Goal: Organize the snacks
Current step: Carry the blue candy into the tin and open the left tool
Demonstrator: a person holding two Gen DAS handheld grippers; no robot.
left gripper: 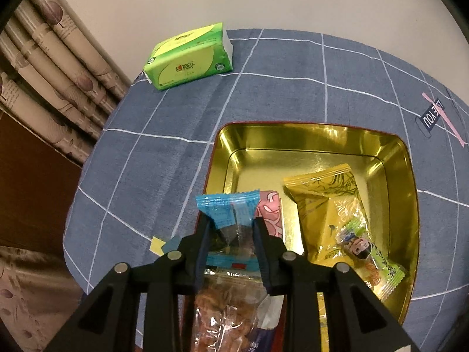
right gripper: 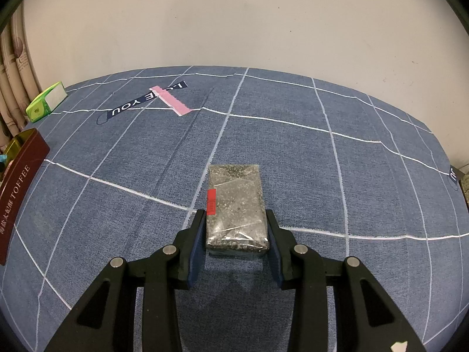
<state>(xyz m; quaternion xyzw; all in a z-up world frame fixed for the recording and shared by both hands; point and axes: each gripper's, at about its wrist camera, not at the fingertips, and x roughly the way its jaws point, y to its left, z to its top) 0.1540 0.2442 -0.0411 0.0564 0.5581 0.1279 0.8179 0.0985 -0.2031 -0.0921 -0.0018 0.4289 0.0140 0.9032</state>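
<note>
The left tongs (left gripper: 231, 220) were clenched on a blue packet (left gripper: 230, 209), holding it over the near left corner of the gold tin (left gripper: 395, 158). The packet looked light, crinkly and slick; the pads pinched its lower body, below the crimped top seam, which seemed the safest hold, since a soft wrapper can slide out when squeezed at a loose edge.

The right tongs (right gripper: 236, 228) grasped a grey speckled bar (right gripper: 236, 208) in clear film, by its long sides at the near end. It looked stiff and somewhat heavier, so a side grip nearer its middle would likely tilt less.

Inside the tin, a yellow bag (left gripper: 322, 205) lay at 3 o'clock from the blue packet, a pink packet (left gripper: 271, 214) touched it just behind, and a small green candy (left gripper: 372, 261) sat at 4 o'clock. A clear bag of brown snacks (left gripper: 225, 308) lay under the tongs at 6 o'clock, crowding the drop spot. The far part of the tin floor was bare. A green tissue pack (left gripper: 187, 55) rested at 11 o'clock on the checked blue desk (left gripper: 146, 161), well apart from the tin.
</note>
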